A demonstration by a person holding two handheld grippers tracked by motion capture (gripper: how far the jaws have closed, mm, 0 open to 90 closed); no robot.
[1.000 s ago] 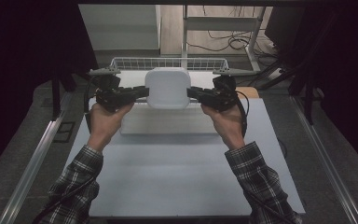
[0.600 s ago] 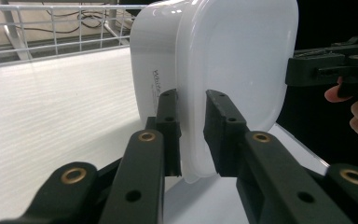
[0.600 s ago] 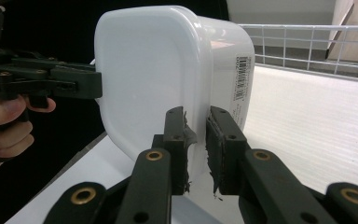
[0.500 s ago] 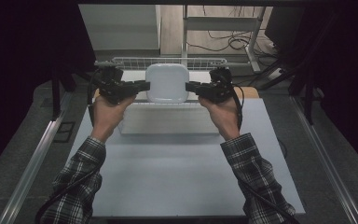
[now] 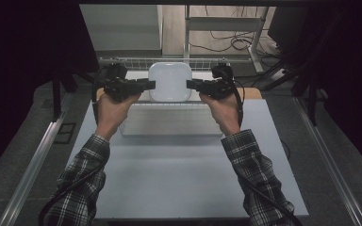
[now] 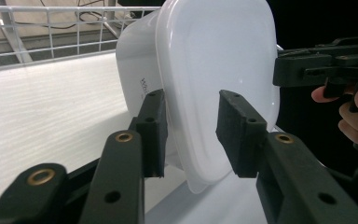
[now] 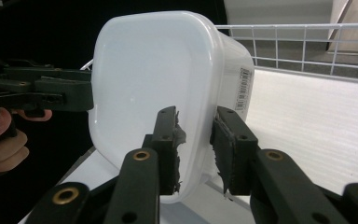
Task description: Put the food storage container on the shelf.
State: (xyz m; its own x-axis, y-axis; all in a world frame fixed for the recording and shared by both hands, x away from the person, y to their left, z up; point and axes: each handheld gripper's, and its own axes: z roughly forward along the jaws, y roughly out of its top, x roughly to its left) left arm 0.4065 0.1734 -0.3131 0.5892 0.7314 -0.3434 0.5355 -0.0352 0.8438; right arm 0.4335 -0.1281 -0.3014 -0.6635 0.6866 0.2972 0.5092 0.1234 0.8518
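High view: a person in plaid sleeves (image 5: 82,188) holds a white plastic tub (image 5: 170,82) up between two black grippers at the far end of the bench (image 5: 179,174), in front of a white wire rack (image 5: 136,60). The left gripper (image 5: 152,85) meets the tub's left edge and the right gripper (image 5: 189,84) meets its right edge. The tub faces the camera with its broad, rounded-square side, and it sits above a pale raised slab (image 5: 169,123) on the bench.

Left gripper view: the fingers (image 6: 151,133) stand a narrow way apart, one on each side of the tub's thin rim (image 6: 200,154). The left pad lies against the tub's body; between the rim and the right pad I can see a small gap, so I can't tell how firmly it pinches. Small grey writing (image 6: 144,86) runs down the tub's side wall, too small to read. The other gripper (image 6: 326,65) and the fingertips of the hand (image 6: 354,112) holding it show at the right.

Right gripper view: the fingers (image 7: 168,147) are drawn close together on the tub's (image 7: 158,88) rim, their worn, ragged pads pressing it from both sides. A barcode sticker (image 7: 243,88) runs down the tub's side wall; its digits are not legible. The left gripper (image 7: 42,93) reaches the tub's far edge.
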